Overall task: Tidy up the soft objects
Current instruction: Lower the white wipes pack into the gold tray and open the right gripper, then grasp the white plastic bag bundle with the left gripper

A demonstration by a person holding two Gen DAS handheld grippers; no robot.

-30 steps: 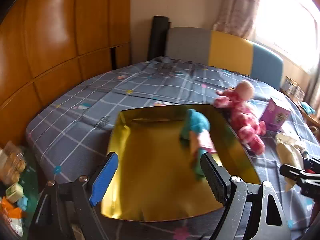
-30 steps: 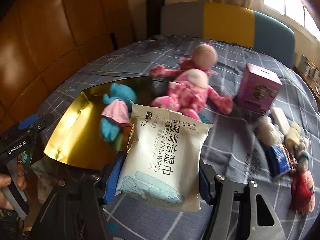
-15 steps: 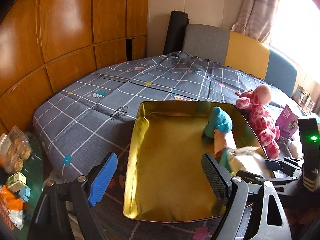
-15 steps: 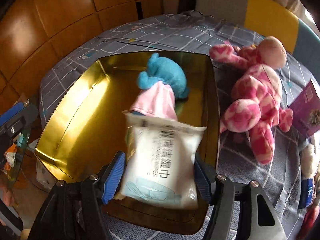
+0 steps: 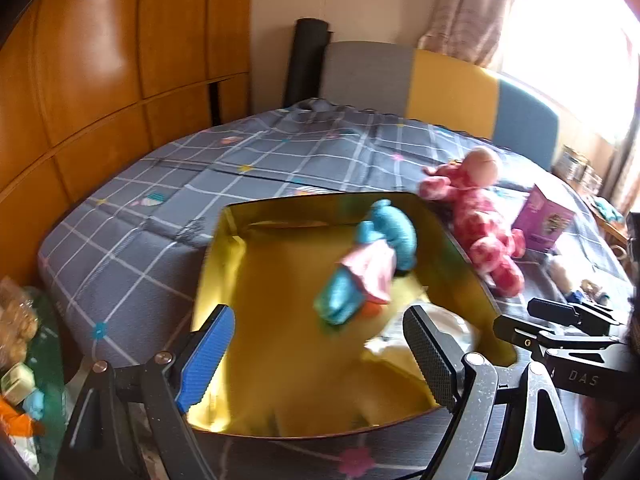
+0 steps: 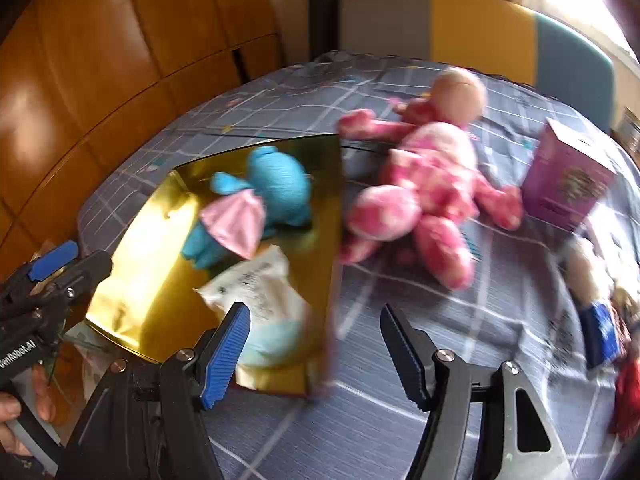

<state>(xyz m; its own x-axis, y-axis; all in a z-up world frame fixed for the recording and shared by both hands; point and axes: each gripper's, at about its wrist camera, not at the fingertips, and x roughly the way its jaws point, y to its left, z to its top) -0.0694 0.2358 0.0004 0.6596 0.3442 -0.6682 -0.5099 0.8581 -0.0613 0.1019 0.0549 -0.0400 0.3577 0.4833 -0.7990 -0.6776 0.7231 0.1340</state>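
A gold tray [image 5: 256, 360] [image 6: 156, 264] lies on the grey checked bed. In it lie a blue plush in a pink dress [image 5: 372, 260] [image 6: 260, 208] and a white pack of wet wipes [image 6: 260, 292] [image 5: 404, 344] at the tray's near right corner. A pink plush doll [image 5: 480, 216] [image 6: 432, 172] lies on the bed right of the tray. My left gripper [image 5: 316, 360] is open and empty over the tray's near edge. My right gripper [image 6: 316, 344] is open and empty, just above the tray's right rim, apart from the wipes.
A purple box [image 5: 544, 220] [image 6: 568, 180] stands right of the pink doll. Small toys [image 6: 600, 296] lie at the bed's right side. A wooden wall [image 5: 100, 60] is on the left, a padded headboard [image 5: 440, 88] behind. Snacks [image 5: 16, 320] lie at floor level, left.
My right gripper has let go of the wet wipes pack, which now lies in the tray, and has drawn back to the right with open jaws. The left gripper shifted slightly.
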